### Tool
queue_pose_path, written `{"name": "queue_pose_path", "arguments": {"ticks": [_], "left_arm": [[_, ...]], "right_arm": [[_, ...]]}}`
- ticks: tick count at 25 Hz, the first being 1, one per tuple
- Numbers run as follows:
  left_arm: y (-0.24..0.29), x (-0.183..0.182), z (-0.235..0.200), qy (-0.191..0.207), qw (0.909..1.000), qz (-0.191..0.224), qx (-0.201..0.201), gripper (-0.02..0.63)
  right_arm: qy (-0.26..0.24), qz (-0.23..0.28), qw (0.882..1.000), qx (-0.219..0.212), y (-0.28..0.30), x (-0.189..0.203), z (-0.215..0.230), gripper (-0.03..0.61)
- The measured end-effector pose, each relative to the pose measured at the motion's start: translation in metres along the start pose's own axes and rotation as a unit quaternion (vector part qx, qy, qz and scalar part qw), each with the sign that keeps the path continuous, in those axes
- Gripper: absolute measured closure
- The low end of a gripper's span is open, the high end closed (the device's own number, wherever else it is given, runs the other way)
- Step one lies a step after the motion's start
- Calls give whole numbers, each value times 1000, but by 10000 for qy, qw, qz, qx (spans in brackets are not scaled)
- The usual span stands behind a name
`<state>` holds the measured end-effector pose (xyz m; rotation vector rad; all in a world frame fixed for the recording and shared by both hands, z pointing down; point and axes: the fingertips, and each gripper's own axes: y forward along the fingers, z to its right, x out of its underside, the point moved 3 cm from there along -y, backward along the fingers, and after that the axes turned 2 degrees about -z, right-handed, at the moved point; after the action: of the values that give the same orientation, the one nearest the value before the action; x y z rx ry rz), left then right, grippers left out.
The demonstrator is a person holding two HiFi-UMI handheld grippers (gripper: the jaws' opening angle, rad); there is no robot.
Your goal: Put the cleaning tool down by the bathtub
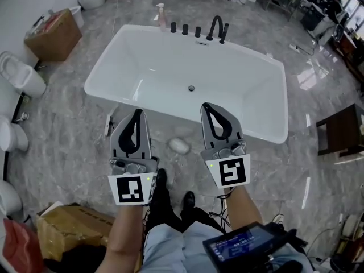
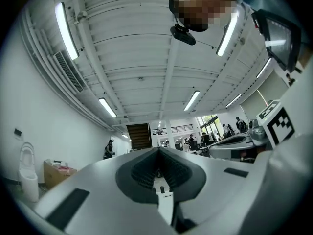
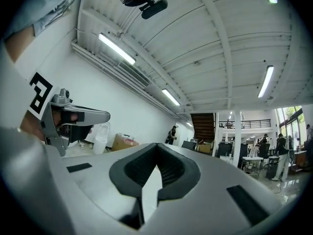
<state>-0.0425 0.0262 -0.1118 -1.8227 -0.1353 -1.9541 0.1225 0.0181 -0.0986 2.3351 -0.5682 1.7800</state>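
Cleaning tool: what looks like it is a pale rounded thing (image 1: 180, 145) lying on the floor (image 1: 68, 129), just beside the near wall of the bathtub (image 1: 227, 78). In the head view it sits between your two claws and neither touches it. Its exact kind is too blurred to tell.
Left claw: your left claw (image 1: 136, 114) is pressed together at the tips with nothing between the pads. Its own view (image 2: 159, 150) shows the ribbed pads meeting against the room's ceiling.
Right claw: your right claw (image 1: 206, 106) is pressed together too and holds nothing. Its own view (image 3: 157, 145) shows the tips touching.
Claw placement: you hold both side by side and well apart above the floor, tips towards the tub's near rim, each with its marker cube (image 1: 132, 189) towards you.
Bathtub: white and freestanding, set at a slant on grey marbled floor, with a dark drain (image 1: 191, 88) in the bottom.
Far rim: a black faucet (image 1: 216, 27) stands right of a row of black knobs (image 1: 185, 29). A pinkish bottle (image 1: 162, 16) stands at the far left corner.
Left side: an open cardboard box (image 1: 54, 34) sits far left, and white toilets (image 1: 23, 75) line the left edge.
Near you: your dark shoes (image 1: 161, 178) stand on the floor just near of the tool.
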Motion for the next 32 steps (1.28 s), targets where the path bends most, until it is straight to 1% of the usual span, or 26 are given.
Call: {"name": "queue_pose_path", "arguments": {"ticks": [5,14,16,19,23,27,32], "left_arm": [[-9,-19,13,9,9999,45,99,598],[-11,-58,24,170,9994,307,55,598],[-18,-61,24,181,9991,377,27,598],[-19,-60,30,216,9991,377,11,598],[-26,-68,31,203,9991,381,1,598],[-35,-77,30,227,9988,432,19,598],[-32,-78,28,217,9988,436,48,598]], "right_arm": [[-4,146,9998,137,-11,-25,7,566],[14,342,9990,297,-30,-52,21,566],[8,398,9989,268,-35,-55,16,566],[23,354,9992,205,-39,-50,18,566],[22,503,9985,210,-46,-62,13,566],[20,494,9986,201,-52,-71,5,566],[30,494,9985,221,-49,-72,5,566]]}}
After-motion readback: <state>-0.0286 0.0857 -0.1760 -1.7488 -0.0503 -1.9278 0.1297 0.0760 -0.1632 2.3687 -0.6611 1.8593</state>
